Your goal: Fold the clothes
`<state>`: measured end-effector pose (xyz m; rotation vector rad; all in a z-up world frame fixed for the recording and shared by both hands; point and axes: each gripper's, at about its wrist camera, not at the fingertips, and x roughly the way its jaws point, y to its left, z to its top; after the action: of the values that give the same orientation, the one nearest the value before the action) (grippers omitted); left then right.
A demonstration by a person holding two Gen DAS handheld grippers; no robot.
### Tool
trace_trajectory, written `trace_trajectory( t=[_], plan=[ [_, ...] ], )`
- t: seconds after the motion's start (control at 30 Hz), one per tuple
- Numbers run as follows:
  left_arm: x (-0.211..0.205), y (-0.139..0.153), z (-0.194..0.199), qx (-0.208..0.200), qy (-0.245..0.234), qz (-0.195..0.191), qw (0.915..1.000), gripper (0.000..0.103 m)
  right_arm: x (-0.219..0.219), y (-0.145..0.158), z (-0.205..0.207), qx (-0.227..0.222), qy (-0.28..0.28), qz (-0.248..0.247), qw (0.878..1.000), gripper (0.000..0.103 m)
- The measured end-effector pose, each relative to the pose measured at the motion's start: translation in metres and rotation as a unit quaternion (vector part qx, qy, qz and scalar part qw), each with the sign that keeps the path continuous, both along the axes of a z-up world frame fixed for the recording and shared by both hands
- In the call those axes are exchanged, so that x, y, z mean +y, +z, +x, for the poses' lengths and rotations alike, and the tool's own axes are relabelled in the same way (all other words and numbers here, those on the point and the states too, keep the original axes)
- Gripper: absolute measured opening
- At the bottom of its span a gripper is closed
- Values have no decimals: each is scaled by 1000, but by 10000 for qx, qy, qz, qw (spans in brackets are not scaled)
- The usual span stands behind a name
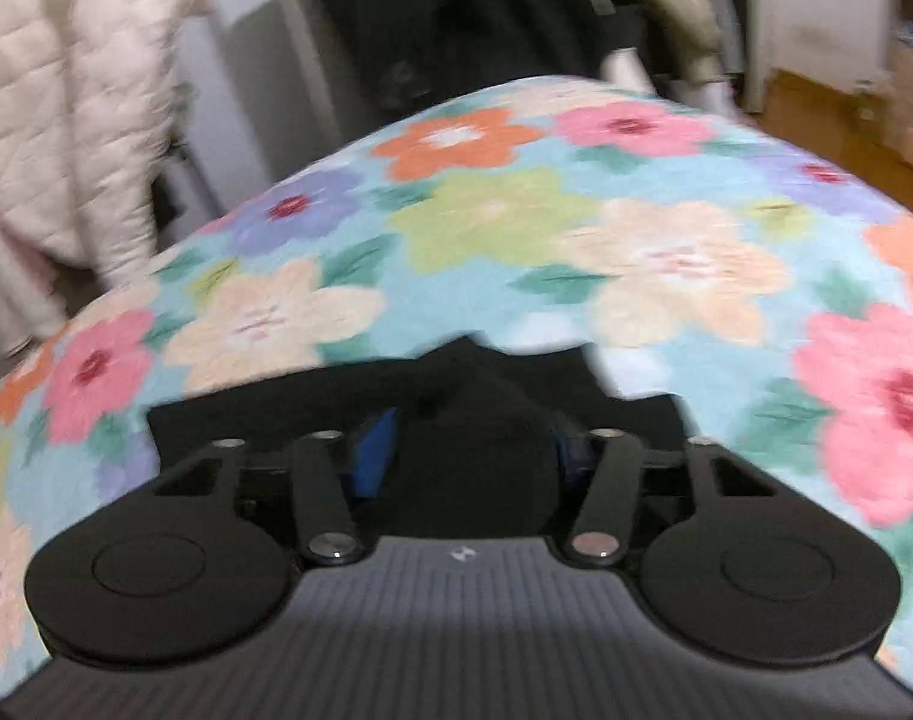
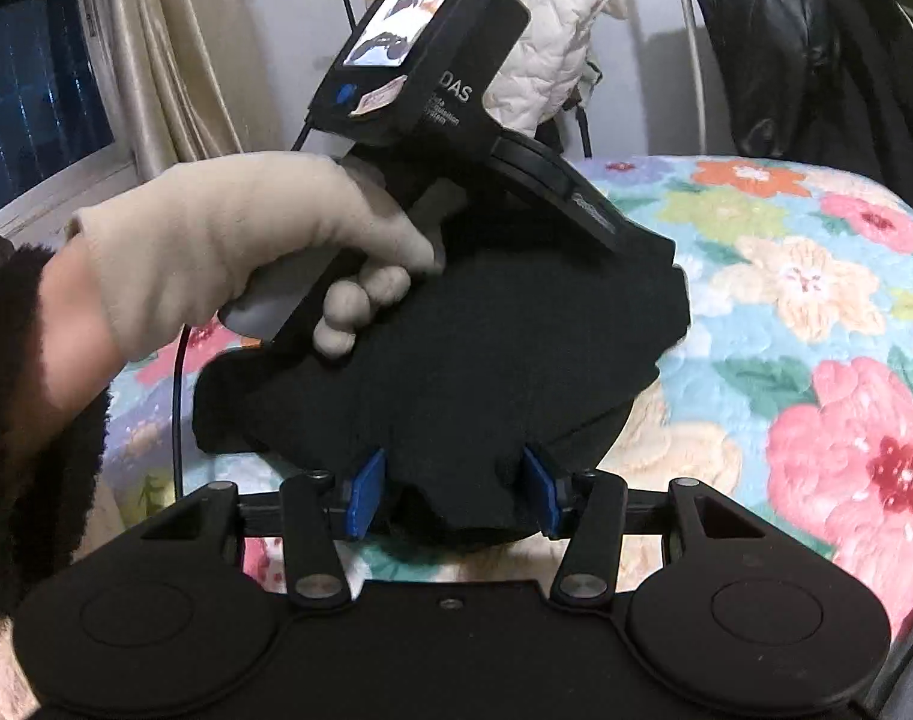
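Garment: black knit cloth [image 2: 456,360], soft, matte, bunched into a rumpled mound on the floral quilt [image 2: 816,312].
Quilt: stitched, puffy, bright flowers on pale blue.
Right gripper [image 2: 453,495]: blue pads [image 2: 366,495] pinching a fold of the cloth's near edge.
Left gripper [image 1: 474,450]: buried in black cloth [image 1: 474,396]; finger state cannot be told.
Gloved hand [image 2: 228,252]: beige fabric glove, wrapped round the left handle.
Behind: cream quilted jacket [image 2: 552,48], hanging.

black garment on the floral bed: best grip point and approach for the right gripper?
Take the black garment at its near bunched edge, low and head-on from the camera side. That edge hangs as a thick fold between the right gripper's blue pads, which flank it. The left gripper, held by a gloved hand, is at the far side, so avoid it.
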<state>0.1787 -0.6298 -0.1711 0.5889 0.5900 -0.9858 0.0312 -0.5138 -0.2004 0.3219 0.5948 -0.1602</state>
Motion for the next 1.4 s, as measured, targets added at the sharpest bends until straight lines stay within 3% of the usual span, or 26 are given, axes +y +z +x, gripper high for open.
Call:
trace_trajectory(
  t=[0.07, 0.13, 0.17, 0.2, 0.23, 0.33, 0.37, 0.47, 0.57, 0.7, 0.8, 0.9, 0.97, 1.03, 1.07, 1.2, 1.23, 1.3, 1.4],
  plan=[
    [1, -7, 4, 57, 0, -34, 10000, 49, -6, -1, -3, -71, -73, 360, 9993, 54],
    [-1, -13, 2, -91, 45, 3, 9999, 49, -4, -3, -6, 54, 56, 420, 9991, 54],
    [-2, -16, 2, -157, 74, 17, 9998, 50, -1, -4, -6, 194, 173, 437, 9987, 49],
    [-2, -16, 4, -159, 152, -15, 9998, 50, 0, -8, -6, 345, 380, 659, 9965, 19],
    [-1, -15, 5, -169, 215, -50, 9996, 50, 1, -13, -6, 496, 603, 914, 9927, 14],
    [13, 3, 9, 51, 237, -312, 9992, 51, 1, -9, -11, 497, 458, 820, 9943, 22],
    [21, 12, 10, 157, 252, -422, 9987, 52, -5, -3, -12, 395, 371, 902, 9945, 30],
    [52, 39, 11, 321, 325, -759, 9961, 67, -31, 13, -27, -189, -24, 1472, 9889, 56],
    [89, 48, 11, 506, 609, -771, 9939, 87, -54, 17, -43, -708, -527, 2055, 9747, 84],
    [128, 33, 34, 1112, 1041, -619, 9864, 94, -72, -1, -38, -780, -1050, 2596, 9568, 88],
    [147, 13, 56, 1936, 1270, -769, 9698, 95, -68, -20, -18, -791, -1032, 3098, 9419, 88],
    [136, -6, 73, 2362, 1186, -868, 9605, 103, -58, -46, -1, -983, -1137, 3686, 9173, 96],
    [126, -21, 80, 2680, 1211, -883, 9517, 103, -53, -62, 11, -956, -1236, 3893, 9078, 96],
    [119, -33, 85, 3082, 1275, -958, 9379, 103, -45, -66, 21, -993, -1292, 3670, 9158, 96],
    [117, -35, 86, 3163, 1264, -977, 9351, 103, -41, -66, 29, -1016, -1348, 3475, 9224, 96],
    [112, -33, 81, 2855, 1137, -912, 9472, 103, -27, -59, 48, -1123, -1693, 2953, 9336, 97],
    [111, -36, 83, 3023, 1171, -954, 9412, 103, -27, -58, 51, -1196, -1723, 2930, 9328, 94],
    [111, -44, 88, 3385, 1163, -1166, 9264, 100, -33, -55, 47, -1347, -1757, 2968, 9289, 73],
    [106, -42, 84, 3442, 1033, -1449, 9219, 91, -49, -41, 31, -1379, -1527, 2834, 9367, 60]
  ],
)
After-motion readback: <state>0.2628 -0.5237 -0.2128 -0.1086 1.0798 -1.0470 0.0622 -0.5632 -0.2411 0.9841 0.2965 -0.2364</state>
